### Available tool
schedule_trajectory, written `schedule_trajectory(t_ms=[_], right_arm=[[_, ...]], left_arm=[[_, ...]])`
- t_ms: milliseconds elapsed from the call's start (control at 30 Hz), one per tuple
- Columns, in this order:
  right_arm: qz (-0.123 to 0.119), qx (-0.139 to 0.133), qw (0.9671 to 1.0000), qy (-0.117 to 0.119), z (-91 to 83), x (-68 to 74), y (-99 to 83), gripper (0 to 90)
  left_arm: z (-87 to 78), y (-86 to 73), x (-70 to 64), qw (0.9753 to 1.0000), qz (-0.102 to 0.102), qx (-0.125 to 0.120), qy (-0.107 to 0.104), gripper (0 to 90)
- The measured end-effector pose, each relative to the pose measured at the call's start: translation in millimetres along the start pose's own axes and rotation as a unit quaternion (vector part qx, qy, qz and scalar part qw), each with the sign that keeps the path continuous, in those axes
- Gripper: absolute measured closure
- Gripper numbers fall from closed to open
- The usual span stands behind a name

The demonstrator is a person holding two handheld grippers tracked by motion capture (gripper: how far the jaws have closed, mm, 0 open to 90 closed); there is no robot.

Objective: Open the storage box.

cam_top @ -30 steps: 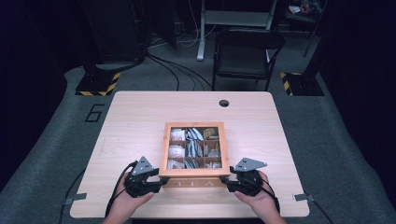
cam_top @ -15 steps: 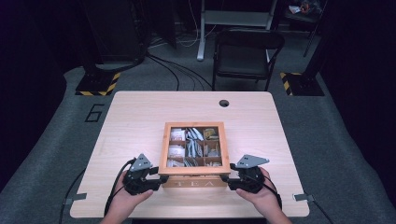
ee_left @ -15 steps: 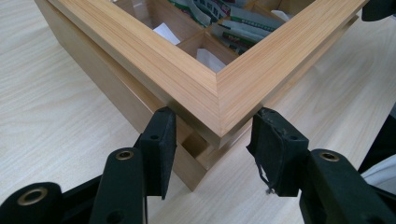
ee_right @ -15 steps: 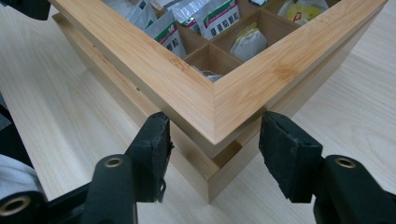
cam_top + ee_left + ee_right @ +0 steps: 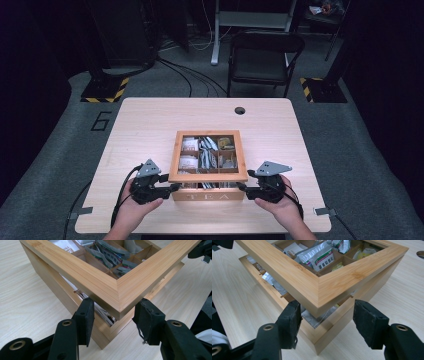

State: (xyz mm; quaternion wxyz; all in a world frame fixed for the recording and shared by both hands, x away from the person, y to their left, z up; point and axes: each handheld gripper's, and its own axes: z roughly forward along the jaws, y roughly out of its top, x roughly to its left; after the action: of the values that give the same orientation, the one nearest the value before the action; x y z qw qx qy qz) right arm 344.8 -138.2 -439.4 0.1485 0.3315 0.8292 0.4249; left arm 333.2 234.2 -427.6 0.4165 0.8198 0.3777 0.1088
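Note:
A wooden tea box (image 5: 207,196) marked TEA stands near the table's front edge, with sachets (image 5: 206,150) in its compartments. Its glazed lid frame (image 5: 207,176) is raised a little at the front, leaving a gap above the base. My left gripper (image 5: 172,187) is at the lid's front left corner (image 5: 117,300) and stands open, a pad (image 5: 85,320) on each side of that corner. My right gripper (image 5: 242,187) is open the same way around the front right corner (image 5: 319,295). Sachets (image 5: 317,257) show through the lid and in the gap.
The light wooden table (image 5: 150,125) has a round cable hole (image 5: 240,110) at the back. A black chair (image 5: 260,55) stands beyond the far edge. A person's hands (image 5: 135,210) hold both grippers at the front edge.
Both grippers have edged slightly toward the box's front corners. The lid's front edge looks a little higher than a second ago.

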Motion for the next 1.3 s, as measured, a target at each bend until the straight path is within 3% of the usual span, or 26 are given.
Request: schedule_trajectory(t_ms=[200,467,567,833,1067,1167,1300], right_arm=[[0.004,-0.01,0.9999,-0.007,-2.5,-3.7,4.3,36.8],[-0.019,-0.017,0.9996,-0.015,-4.0,-3.1,10.8,35.7],[-0.014,-0.016,0.9997,-0.006,-3.5,-2.9,13.9,35.8],[-0.026,-0.013,0.9995,-0.009,-5.7,-2.6,21.6,36.0],[-0.042,-0.01,0.999,-0.009,-9.9,-4.1,30.7,36.1],[-0.043,-0.007,0.999,-0.009,-11.6,-4.7,34.1,36.0],[-0.045,-0.008,0.9989,-0.01,-13.2,-5.8,39.5,36.0]], left_arm=[[-1.5,3.8,0.0,1.0,0.001,0.002,0.003,50.7],[-3.5,8.8,0.6,1.0,-0.002,0.0,0.005,50.2],[-3.0,10.4,-0.4,0.9998,0.011,0.001,0.017,48.0],[-5.1,14.8,1.2,0.9997,0.01,-0.006,0.021,44.0],[-9.4,20.4,2.0,0.9992,0.021,-0.013,0.032,42.5],[-11.0,22.7,1.0,0.9982,0.033,-0.017,0.047,40.9],[-13.1,26.6,1.3,0.998,0.032,-0.022,0.049,40.9]])
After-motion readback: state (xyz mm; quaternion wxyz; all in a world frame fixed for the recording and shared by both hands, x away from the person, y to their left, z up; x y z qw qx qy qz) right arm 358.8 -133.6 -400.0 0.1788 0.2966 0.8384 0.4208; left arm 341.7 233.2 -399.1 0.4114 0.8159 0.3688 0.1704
